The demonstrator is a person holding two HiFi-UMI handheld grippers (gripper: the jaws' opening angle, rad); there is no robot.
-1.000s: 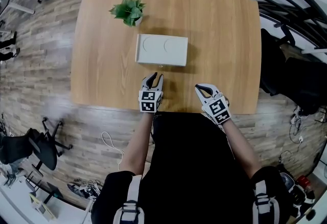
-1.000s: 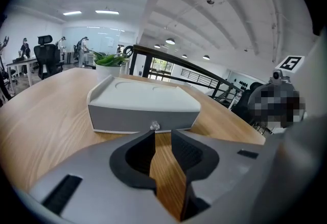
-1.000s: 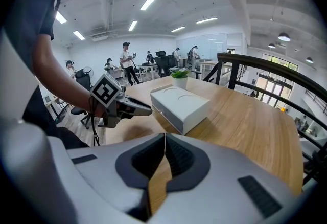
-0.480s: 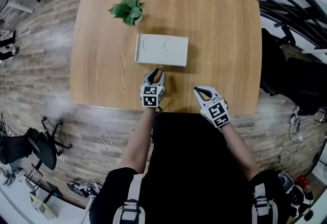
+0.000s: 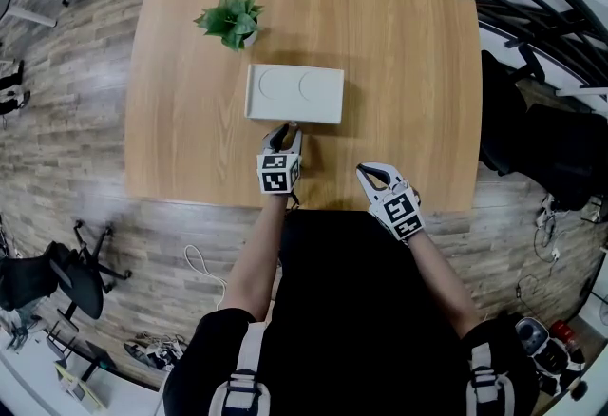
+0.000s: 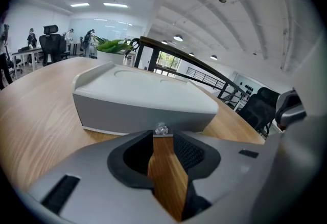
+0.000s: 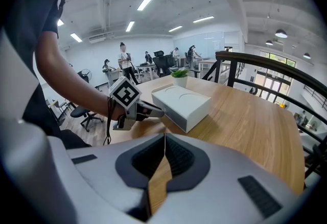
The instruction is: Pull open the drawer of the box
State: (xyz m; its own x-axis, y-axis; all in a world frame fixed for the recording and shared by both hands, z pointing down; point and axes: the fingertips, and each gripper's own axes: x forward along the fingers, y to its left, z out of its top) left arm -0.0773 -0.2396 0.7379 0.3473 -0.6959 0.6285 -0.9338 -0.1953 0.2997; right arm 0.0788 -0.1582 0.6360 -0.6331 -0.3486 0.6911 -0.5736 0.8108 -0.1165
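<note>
A white box (image 5: 294, 94) with two round dents in its lid lies on the wooden table (image 5: 408, 53). On its near face sits a small clear drawer knob (image 6: 161, 128). My left gripper (image 5: 283, 132) points at that face, its tips right at the knob. Its jaws (image 6: 162, 136) are opening, a narrow gap apart, and the pads do not press on the knob. My right gripper (image 5: 372, 174) hovers near the table's front edge, right of the box, shut with nothing in it (image 7: 164, 138). From the right gripper view the box (image 7: 181, 104) and the left gripper (image 7: 148, 110) show side by side.
A small potted plant (image 5: 231, 20) stands behind the box at its left. A black railing (image 5: 532, 15) runs past the table's right side. Office chairs (image 5: 57, 276) stand on the plank floor at the left. People stand far off in the room (image 7: 123, 62).
My left gripper has moved forward to the box's near face. The right gripper has stayed near the front edge.
</note>
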